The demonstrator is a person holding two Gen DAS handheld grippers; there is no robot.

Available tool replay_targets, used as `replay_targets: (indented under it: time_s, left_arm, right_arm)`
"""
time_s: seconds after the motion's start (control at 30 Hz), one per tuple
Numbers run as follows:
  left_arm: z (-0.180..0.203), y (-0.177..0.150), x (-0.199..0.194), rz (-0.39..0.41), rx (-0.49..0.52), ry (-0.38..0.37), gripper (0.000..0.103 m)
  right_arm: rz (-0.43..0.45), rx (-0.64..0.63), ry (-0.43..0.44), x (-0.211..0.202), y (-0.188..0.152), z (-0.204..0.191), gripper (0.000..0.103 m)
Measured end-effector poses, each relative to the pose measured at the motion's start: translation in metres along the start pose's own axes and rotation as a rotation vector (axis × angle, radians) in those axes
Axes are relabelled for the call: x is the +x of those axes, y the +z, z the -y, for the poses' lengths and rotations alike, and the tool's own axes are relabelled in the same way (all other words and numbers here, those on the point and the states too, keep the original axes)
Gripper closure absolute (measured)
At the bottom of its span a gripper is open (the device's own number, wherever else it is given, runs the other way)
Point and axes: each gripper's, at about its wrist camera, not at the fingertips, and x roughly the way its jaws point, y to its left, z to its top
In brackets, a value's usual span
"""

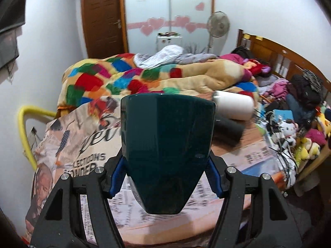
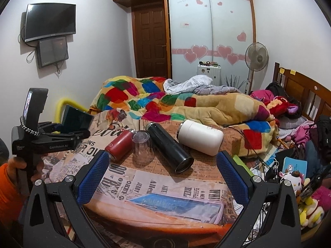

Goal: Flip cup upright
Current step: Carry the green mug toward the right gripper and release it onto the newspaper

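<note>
My left gripper (image 1: pixel 166 171) is shut on a dark teal cup (image 1: pixel 167 146) and holds it above the table, its wide end away from the camera and its narrow base toward me. In the right wrist view the same cup (image 2: pixel 77 119) shows at the far left, tilted in the left gripper (image 2: pixel 60 132). My right gripper (image 2: pixel 163 175) is open and empty above the near part of the newspaper-print table (image 2: pixel 165 202).
On the table lie a black flask (image 2: pixel 169 146), a white tumbler (image 2: pixel 199 137) and a red can (image 2: pixel 119 144); a clear glass (image 2: pixel 141 148) stands upside down. A cluttered bed with a patchwork blanket (image 2: pixel 165 103) is behind, toys (image 2: pixel 289 177) at right.
</note>
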Motion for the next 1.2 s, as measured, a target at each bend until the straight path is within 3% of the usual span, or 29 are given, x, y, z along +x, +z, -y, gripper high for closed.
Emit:
replay_targets:
  time_s: [0.23, 0.33, 0.5, 0.77, 1.2]
  left_arm:
    - [0.053, -0.006, 0.018, -0.05, 0.045, -0.089, 0.037]
    - [0.073, -0.017, 0.04, -0.111, 0.047, -0.141, 0.037]
    - [0.101, -0.039, 0.079, -0.202, 0.064, -0.166, 0.037]
    - [0.109, -0.069, 0.136, -0.317, 0.018, -0.169, 0.037]
    - [0.109, -0.072, 0.149, -0.333, 0.022, -0.163, 0.037]
  right_arm:
    - [0.009, 0.012, -0.005, -0.009, -0.004, 0.01, 0.0]
    - [0.008, 0.019, -0.009, -0.011, -0.008, 0.016, 0.0]
    - [-0.016, 0.032, -0.018, -0.005, -0.013, 0.025, 0.0]
    - [-0.075, 0.04, -0.02, 0.011, -0.025, 0.033, 0.0]
    - [-0.149, 0.051, -0.014, 0.031, -0.035, 0.032, 0.0]
